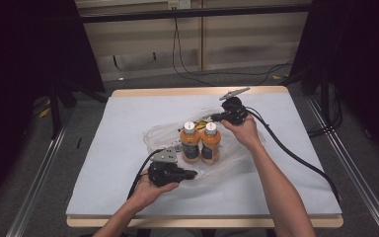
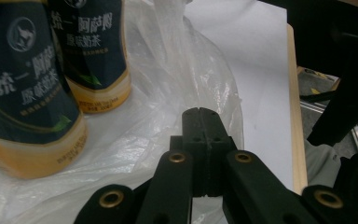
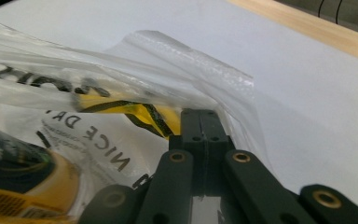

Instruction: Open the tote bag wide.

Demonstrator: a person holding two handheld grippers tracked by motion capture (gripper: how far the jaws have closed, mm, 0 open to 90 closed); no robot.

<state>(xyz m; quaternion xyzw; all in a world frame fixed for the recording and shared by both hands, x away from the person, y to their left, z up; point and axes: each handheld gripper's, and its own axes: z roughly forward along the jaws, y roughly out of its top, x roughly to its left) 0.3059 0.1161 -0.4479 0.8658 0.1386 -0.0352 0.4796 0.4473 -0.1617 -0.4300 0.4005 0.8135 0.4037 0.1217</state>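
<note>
Two orange drink bottles with white caps, one (image 1: 190, 144) beside the other (image 1: 210, 143), stand upright on a clear plastic bag (image 1: 154, 136) in the middle of the table. My left gripper (image 1: 195, 174) is at the bag's near edge, jaws shut with the film (image 2: 168, 84) bunched at their tips (image 2: 200, 113); the dark-labelled bottles (image 2: 23, 93) (image 2: 93, 51) stand just to its left. My right gripper (image 1: 212, 117) is at the bag's far edge behind the bottles, jaws shut with the printed bag's rim (image 3: 168, 60) lifted at their tips (image 3: 199, 114). A bottle (image 3: 23, 182) lies under the film.
A white cover (image 1: 128, 113) lies over the wooden table, whose edge (image 1: 202, 91) shows at the back. Black cables trail from the grippers over the right side (image 1: 296, 158). Metal rails flank the table, and cables lie on the floor behind it (image 1: 217, 74).
</note>
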